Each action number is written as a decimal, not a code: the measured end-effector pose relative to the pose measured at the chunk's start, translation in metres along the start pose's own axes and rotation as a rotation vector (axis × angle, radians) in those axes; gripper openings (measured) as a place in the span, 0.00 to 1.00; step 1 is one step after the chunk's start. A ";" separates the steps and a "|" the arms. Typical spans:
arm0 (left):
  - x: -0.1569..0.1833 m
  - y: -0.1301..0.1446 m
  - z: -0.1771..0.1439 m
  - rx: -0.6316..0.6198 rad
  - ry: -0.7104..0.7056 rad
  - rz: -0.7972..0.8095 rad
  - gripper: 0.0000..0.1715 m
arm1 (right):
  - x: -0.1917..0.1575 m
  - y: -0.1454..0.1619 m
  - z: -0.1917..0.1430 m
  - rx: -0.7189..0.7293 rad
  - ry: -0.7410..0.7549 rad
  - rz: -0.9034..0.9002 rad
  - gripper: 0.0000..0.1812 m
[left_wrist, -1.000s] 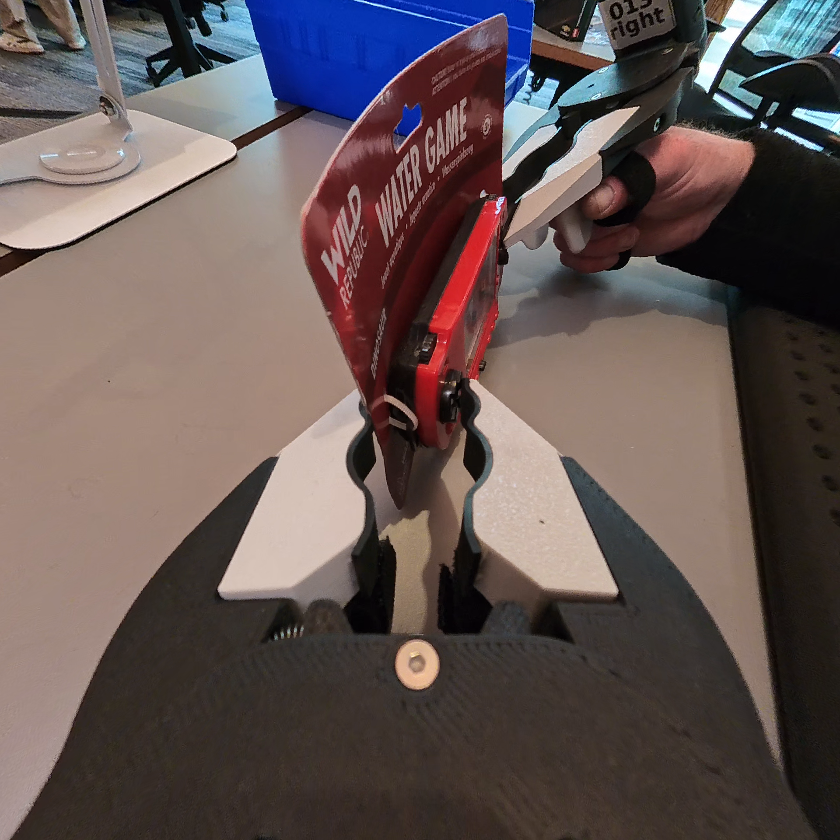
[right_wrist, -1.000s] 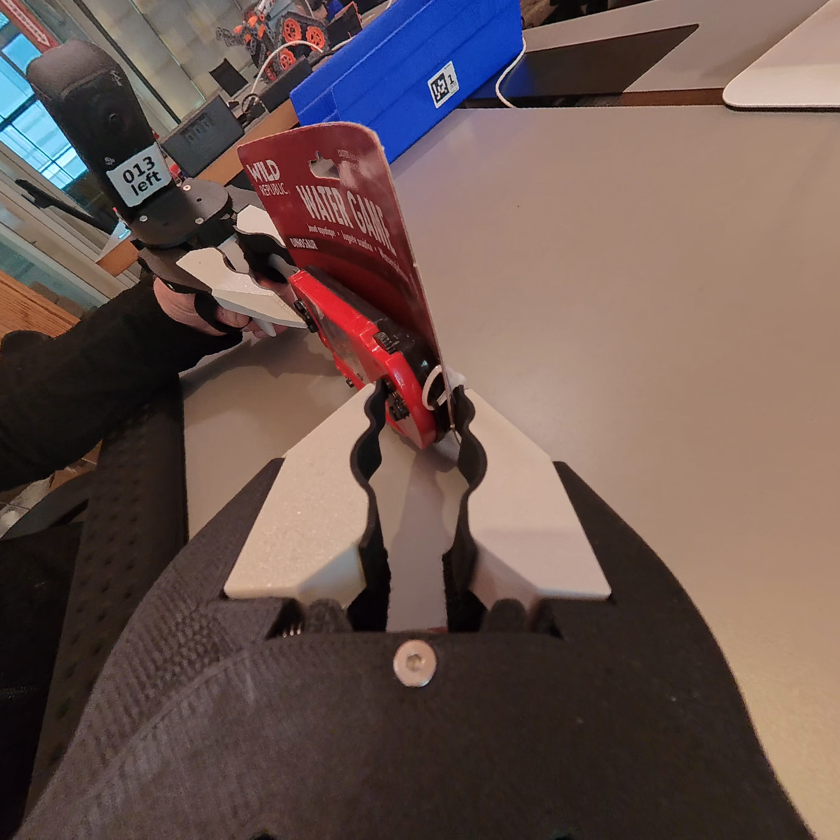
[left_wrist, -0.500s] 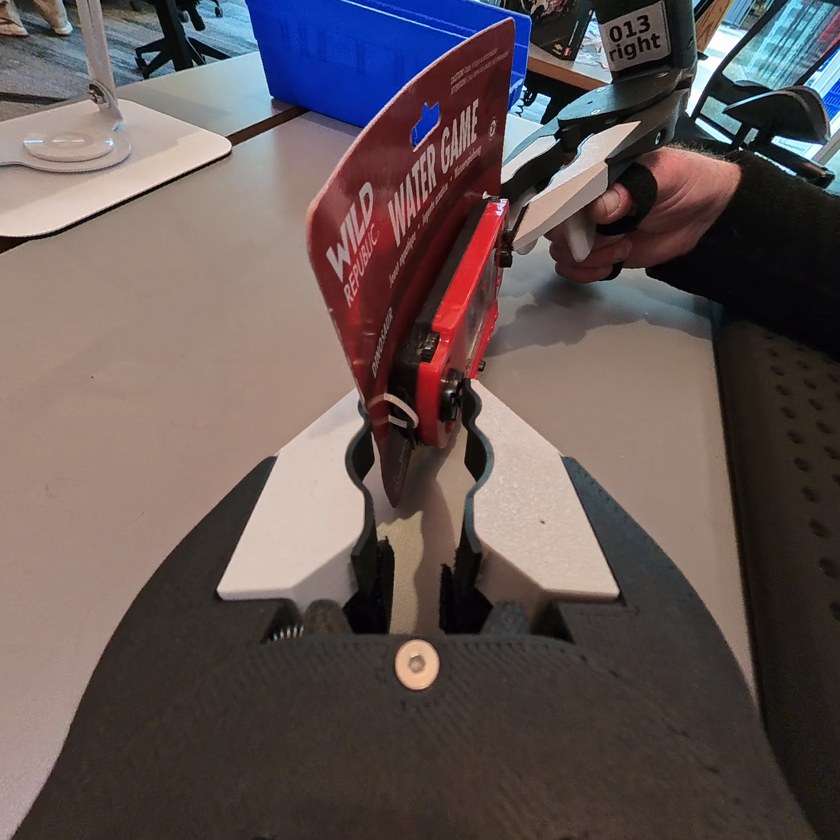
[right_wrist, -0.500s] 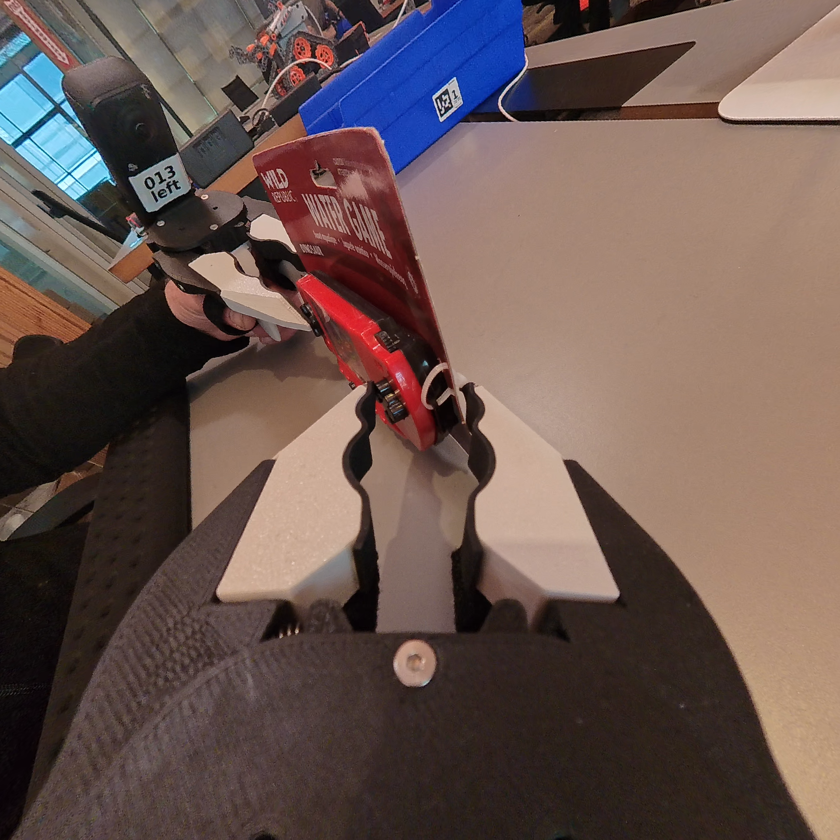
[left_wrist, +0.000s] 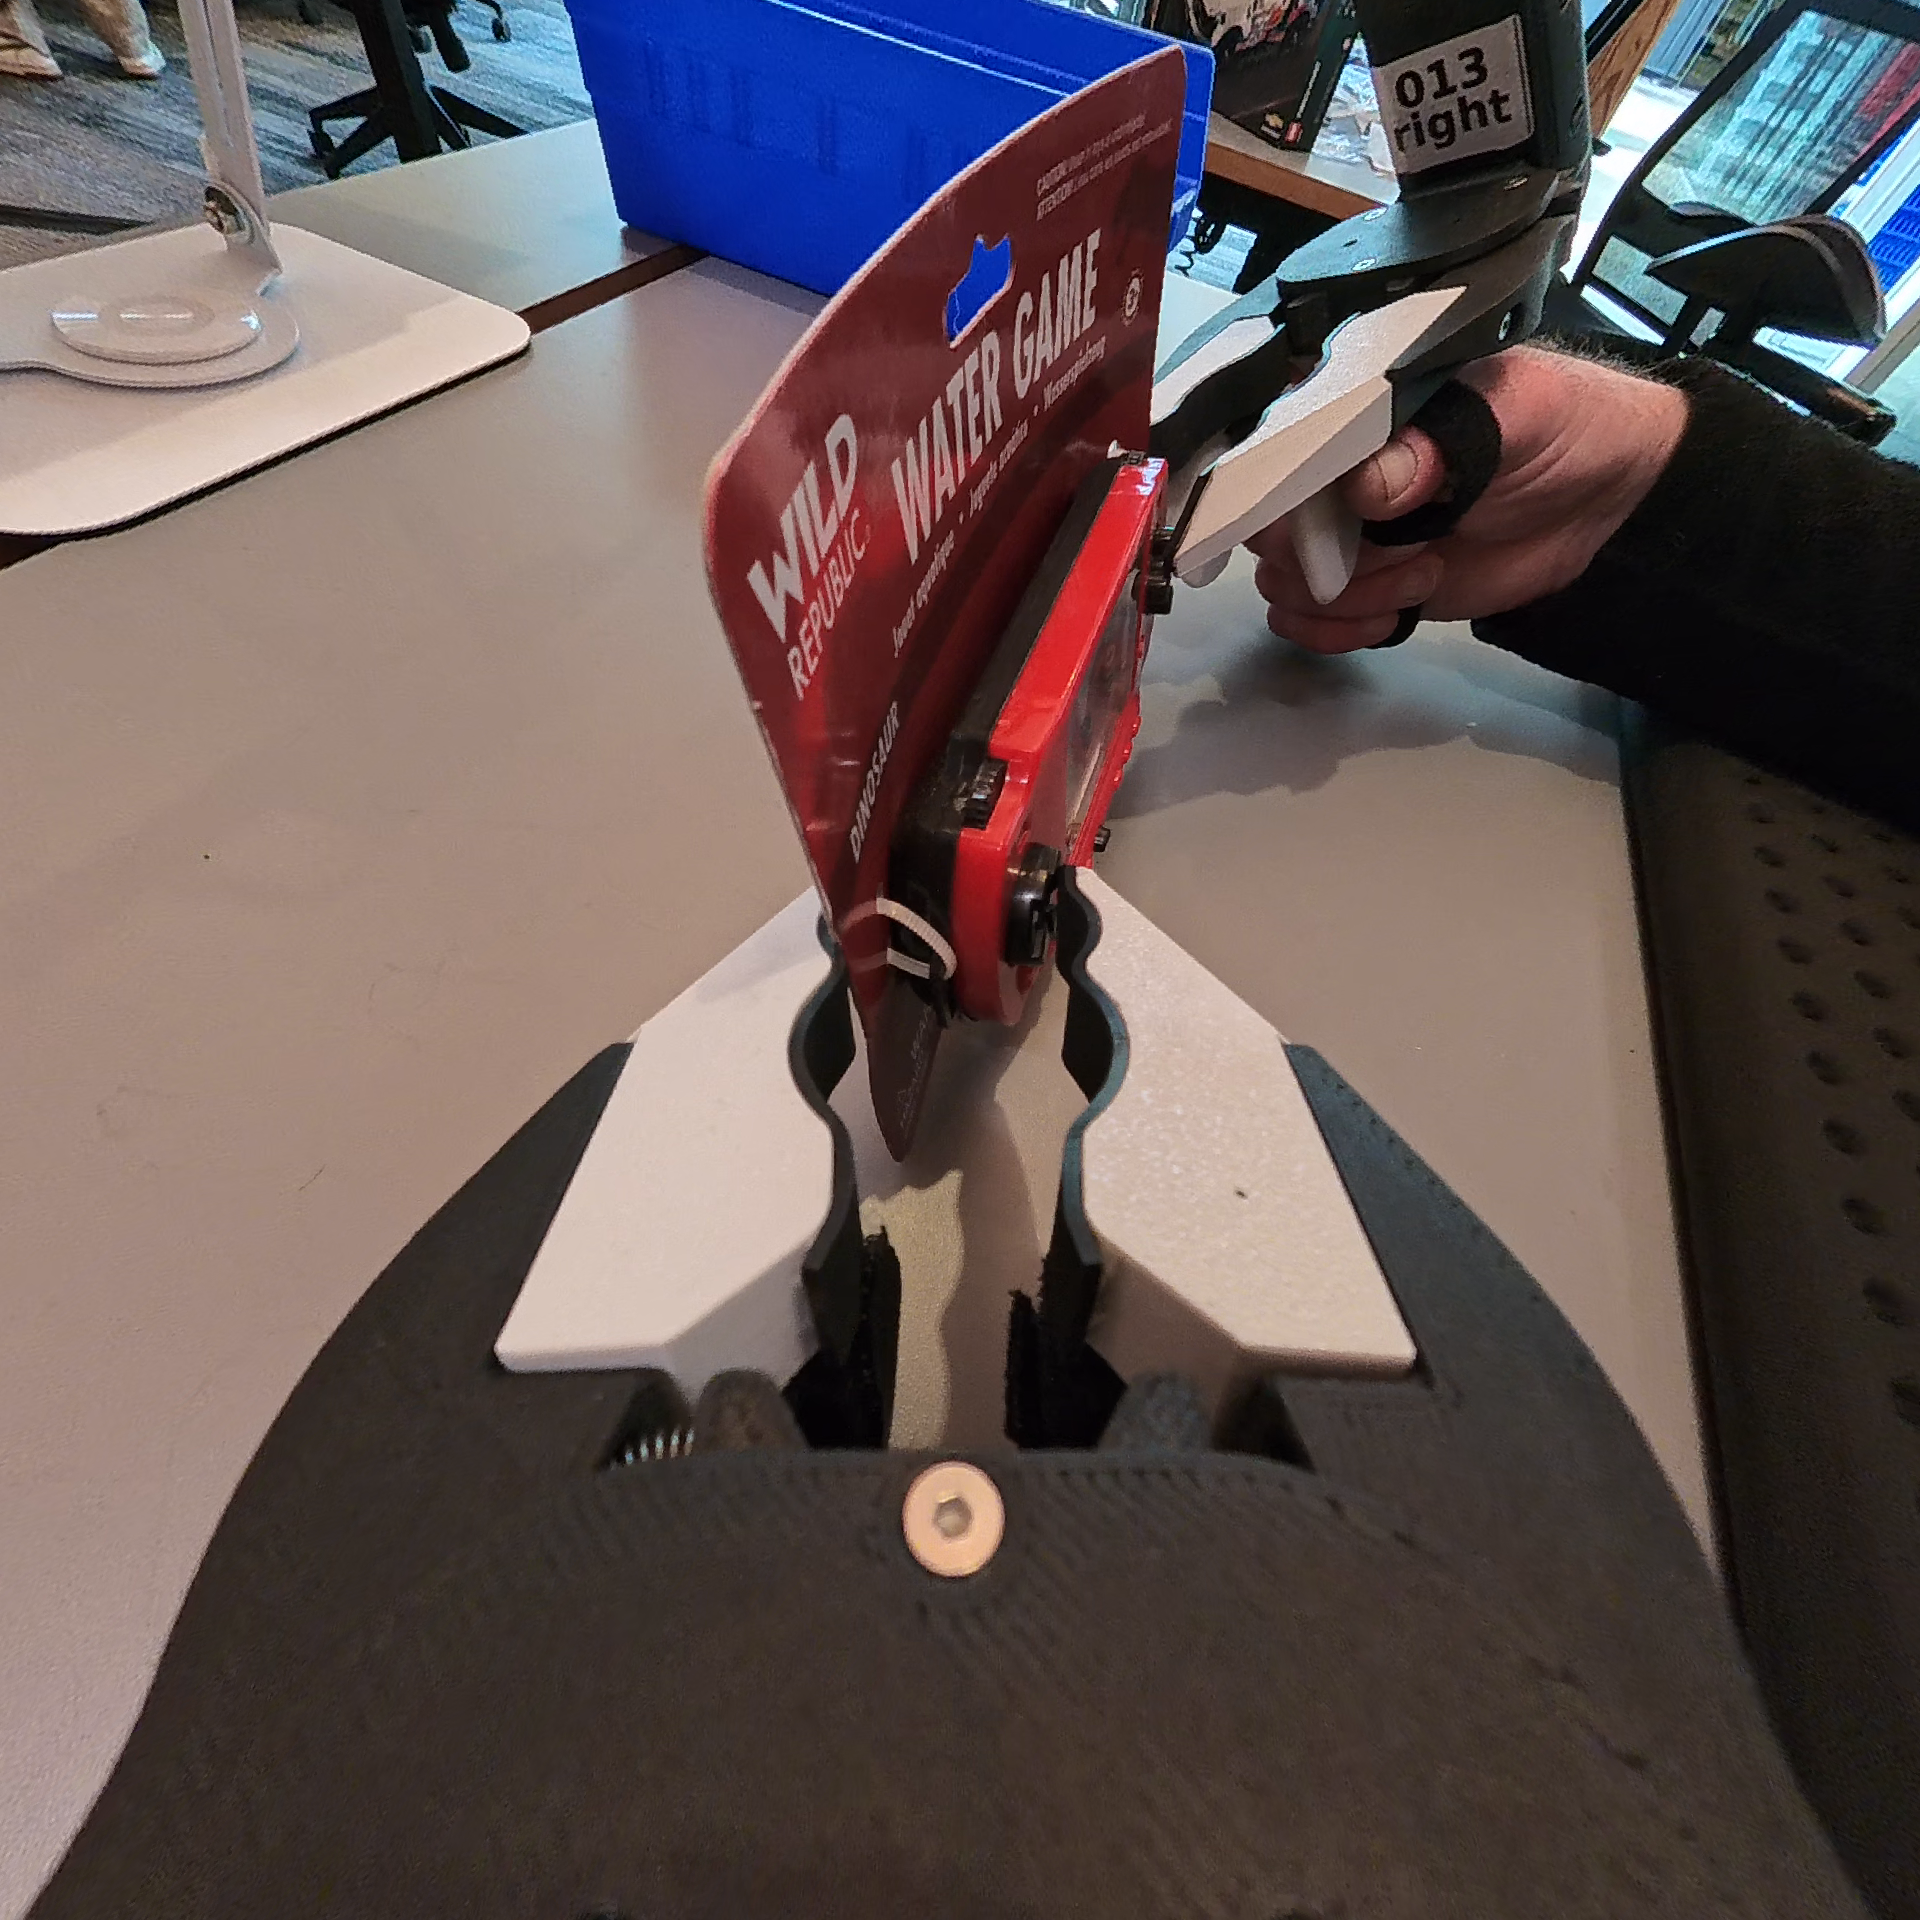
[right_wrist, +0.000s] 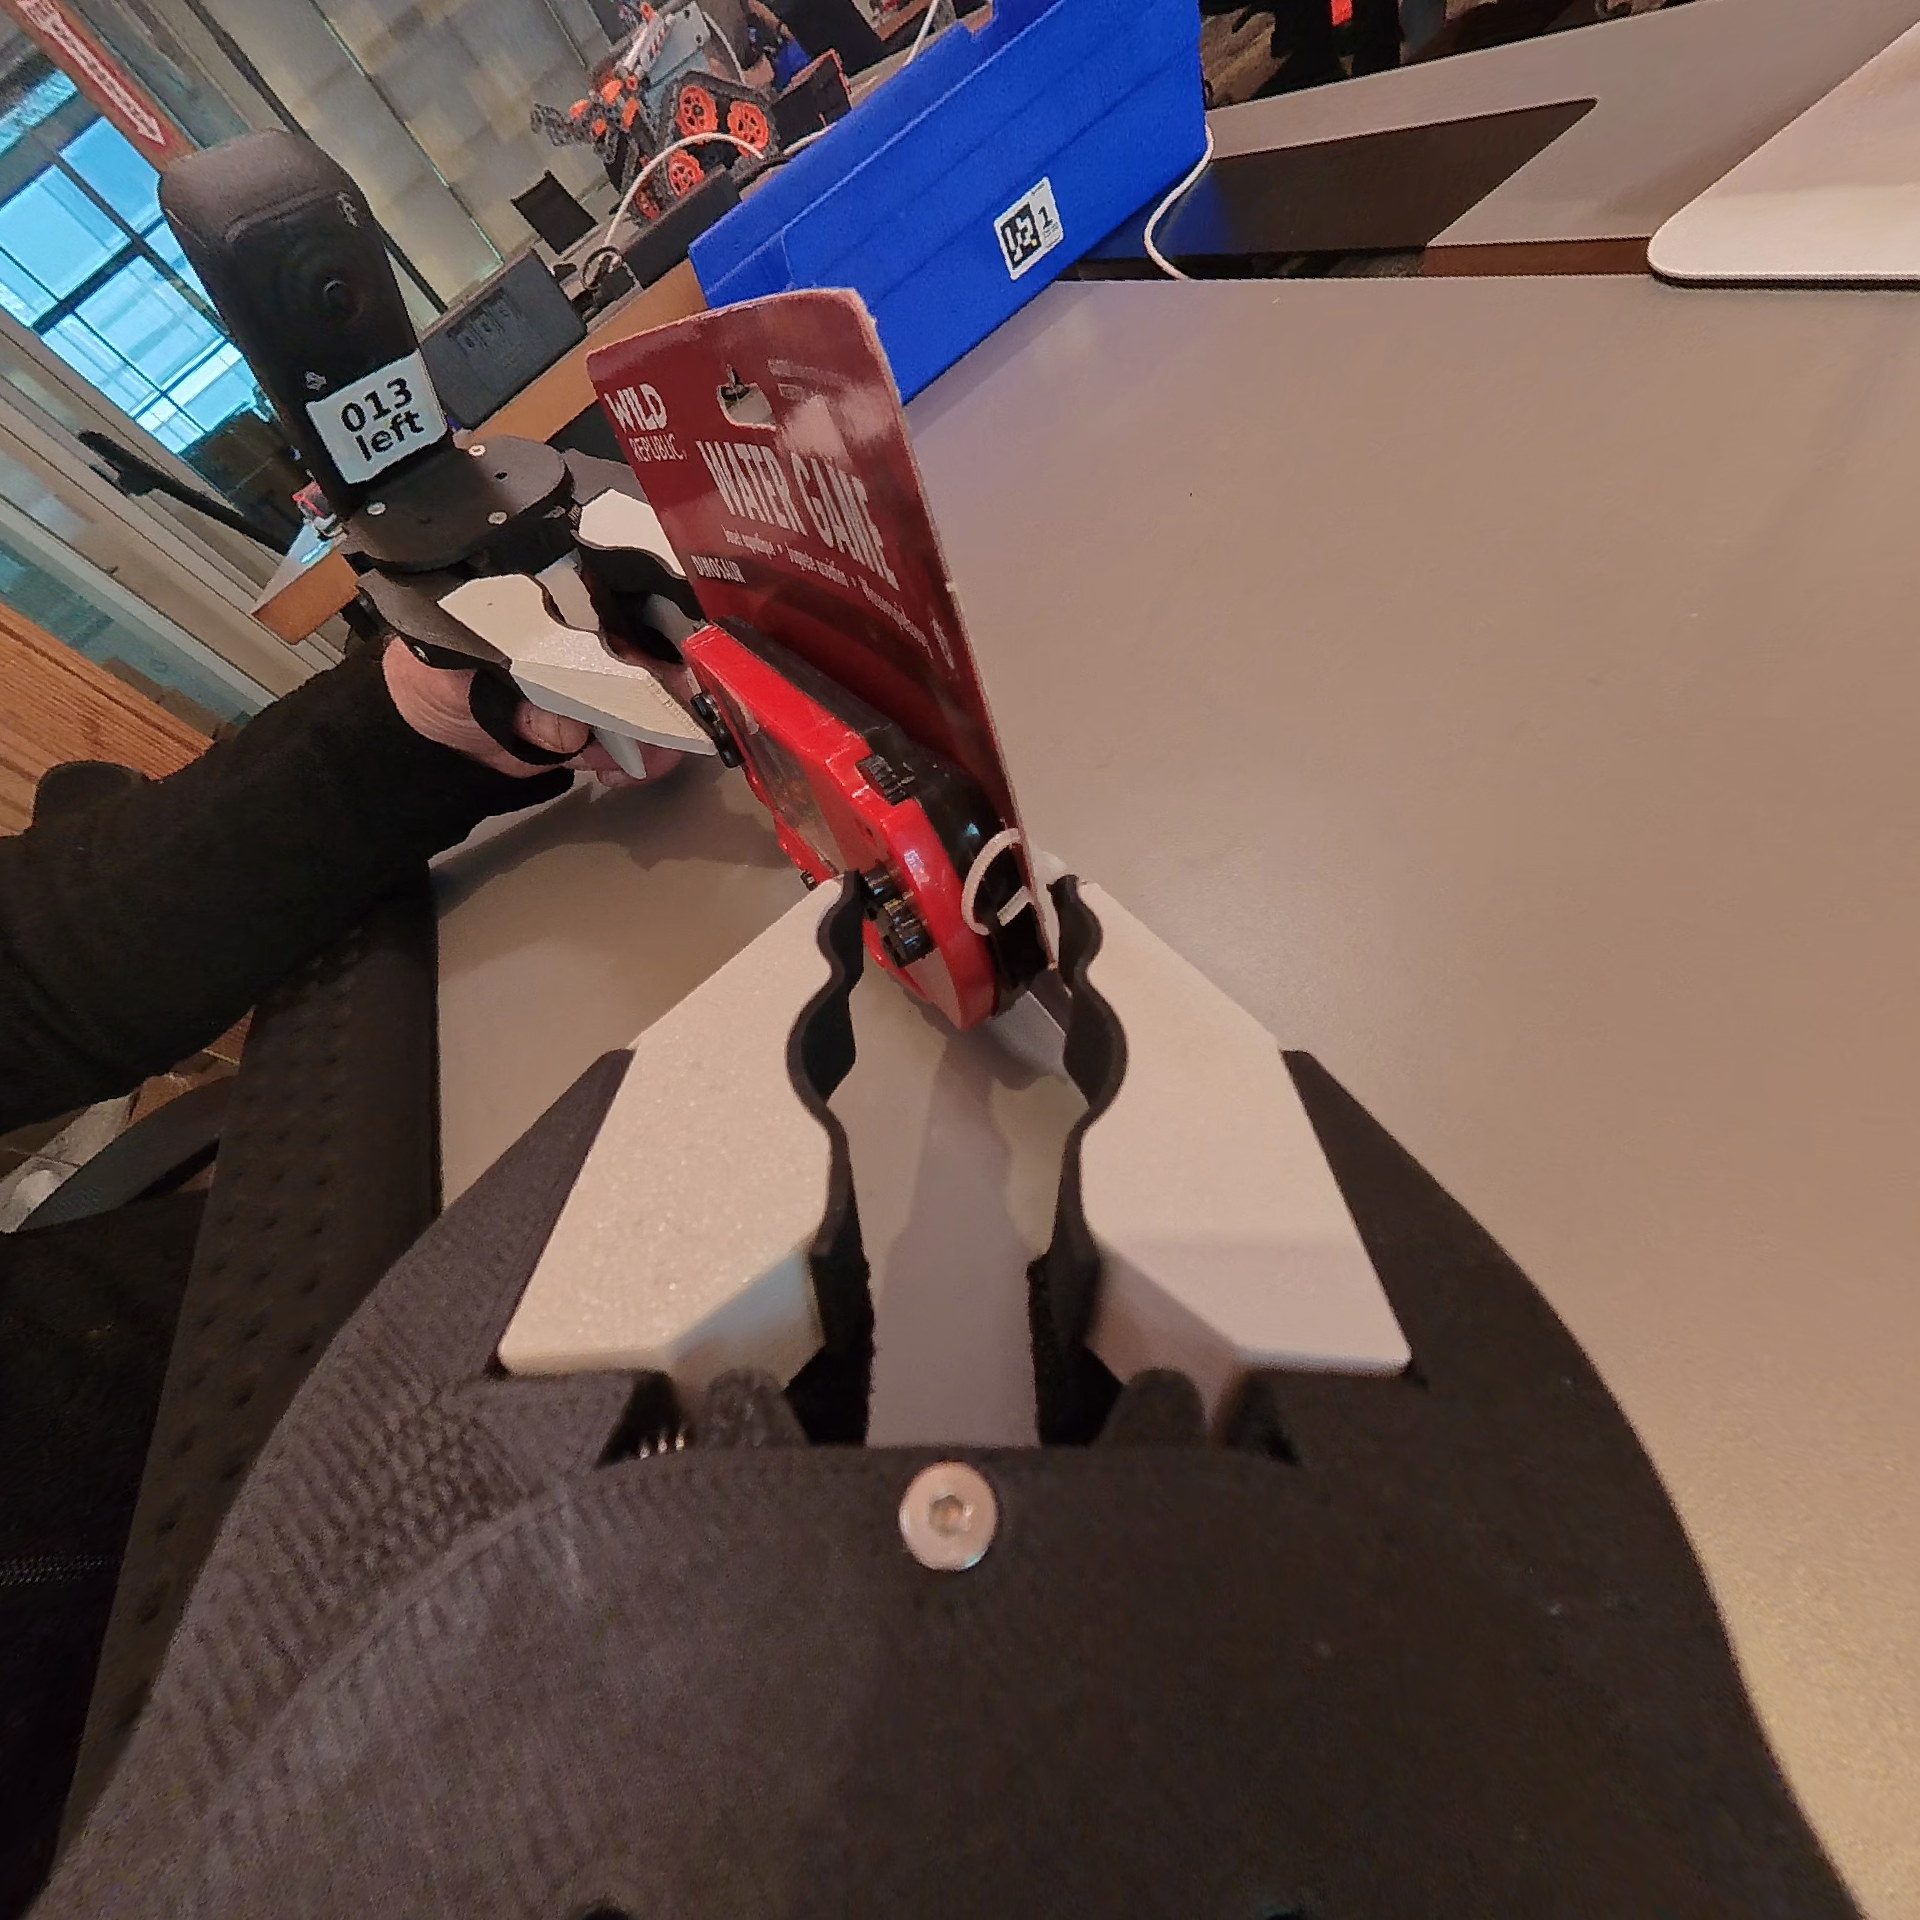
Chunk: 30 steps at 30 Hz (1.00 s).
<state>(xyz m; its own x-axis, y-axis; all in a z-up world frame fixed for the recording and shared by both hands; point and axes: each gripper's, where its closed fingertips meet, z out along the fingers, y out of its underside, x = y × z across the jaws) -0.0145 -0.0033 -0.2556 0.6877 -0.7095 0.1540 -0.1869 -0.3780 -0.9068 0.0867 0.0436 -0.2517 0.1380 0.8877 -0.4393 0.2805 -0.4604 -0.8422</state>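
Above the grey table (left_wrist: 312, 831), left gripper (left_wrist: 951, 935) and right gripper (right_wrist: 961, 925) each pinch opposite ends of the red toy (left_wrist: 1049, 727); its backing card (left_wrist: 935, 499) looks light and bendable, the plastic body the firmer hold.

My right gripper (right_wrist: 956, 935) clamps near end of red toy (right_wrist: 862, 800) on dark red backing card (right_wrist: 821, 540), white tie at my fingertips; card stands tilted above grey table (right_wrist: 1455, 727); my left gripper (right_wrist: 681, 675) grips toy's far end, hand (right_wrist: 499, 717) in black sleeve behind it; blue bin (right_wrist: 935, 197) beyond card; white pad (right_wrist: 1808, 197) far right.
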 end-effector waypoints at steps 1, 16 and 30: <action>0.000 0.000 0.000 0.000 -0.002 -0.001 0.20 | 0.000 0.000 0.000 -0.002 0.000 -0.002 0.18; 0.001 0.001 -0.001 -0.007 0.004 0.001 0.20 | 0.000 0.002 0.002 -0.017 0.009 0.012 0.19; 0.001 0.000 0.000 -0.005 0.007 -0.009 0.20 | 0.000 0.001 0.002 -0.013 0.000 0.017 0.20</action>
<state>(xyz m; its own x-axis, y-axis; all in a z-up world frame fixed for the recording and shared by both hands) -0.0137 -0.0043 -0.2557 0.6846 -0.7100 0.1652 -0.1839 -0.3875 -0.9033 0.0856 0.0428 -0.2534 0.1429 0.8797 -0.4535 0.2904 -0.4753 -0.8305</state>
